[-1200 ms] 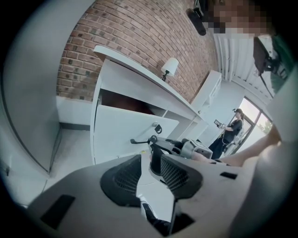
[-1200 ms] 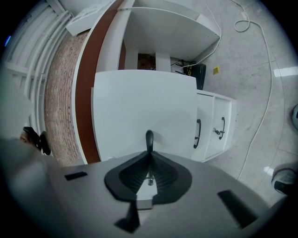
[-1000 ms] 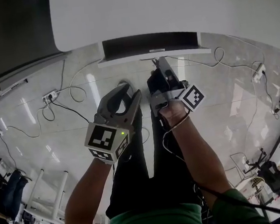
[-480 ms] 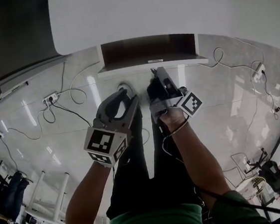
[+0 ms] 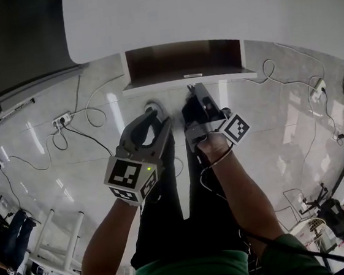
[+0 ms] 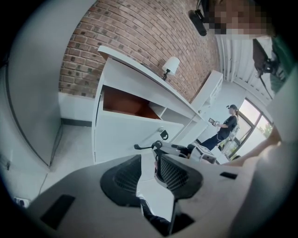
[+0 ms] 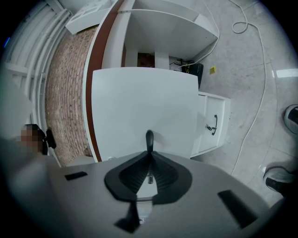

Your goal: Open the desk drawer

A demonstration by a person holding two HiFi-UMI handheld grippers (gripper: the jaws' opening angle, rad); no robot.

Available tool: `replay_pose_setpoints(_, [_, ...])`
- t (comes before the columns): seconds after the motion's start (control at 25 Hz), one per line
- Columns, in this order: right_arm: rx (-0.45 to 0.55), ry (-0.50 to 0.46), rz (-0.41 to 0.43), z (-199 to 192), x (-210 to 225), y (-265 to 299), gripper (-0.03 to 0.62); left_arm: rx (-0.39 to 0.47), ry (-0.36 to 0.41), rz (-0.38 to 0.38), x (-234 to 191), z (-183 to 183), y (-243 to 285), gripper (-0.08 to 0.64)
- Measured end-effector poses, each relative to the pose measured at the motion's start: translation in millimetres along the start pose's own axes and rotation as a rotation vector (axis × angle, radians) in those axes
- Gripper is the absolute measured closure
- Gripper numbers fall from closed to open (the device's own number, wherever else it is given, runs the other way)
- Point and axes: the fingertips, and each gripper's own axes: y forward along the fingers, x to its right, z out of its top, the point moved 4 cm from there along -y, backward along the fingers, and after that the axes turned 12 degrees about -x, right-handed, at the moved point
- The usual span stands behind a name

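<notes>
Drawer [image 5: 182,62] sticks out further from under the tabletop [image 5: 206,6] vs. a sec ago, brown inside now showing. Right gripper [image 5: 195,91] is clamped on its handle [image 7: 149,138], so the pull's working and the task looks approx. done. Left gripper [image 5: 162,113] hangs alongside w/ jaws apart, empty.

One white desk [image 5: 206,6], one open drawer [image 5: 182,62], one drawer handle [image 5: 192,75], two grippers [image 5: 160,115] [image 5: 195,89]
</notes>
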Motion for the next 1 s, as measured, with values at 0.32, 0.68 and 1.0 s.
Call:
replay_pose_setpoints(0.32, [-0.027,-0.014,-0.039,-7.9,16.2,-12.1,0.577,-0.003,-0.006,-0.002,3.3,-5.7,1.0,0.437])
replay_pose_setpoints(0.68, [-0.095,-0.069,-0.126,-11.1,44.5,-14.5,0.572,-0.004,-0.006,-0.002,4.9,-11.2,0.4,0.437])
replay_pose_setpoints(1.0, [-0.111,-0.09,-0.223,-12.0,64.3,-14.7,0.566,-0.015,-0.001,-0.005,7.8,-17.1,0.1,0.437])
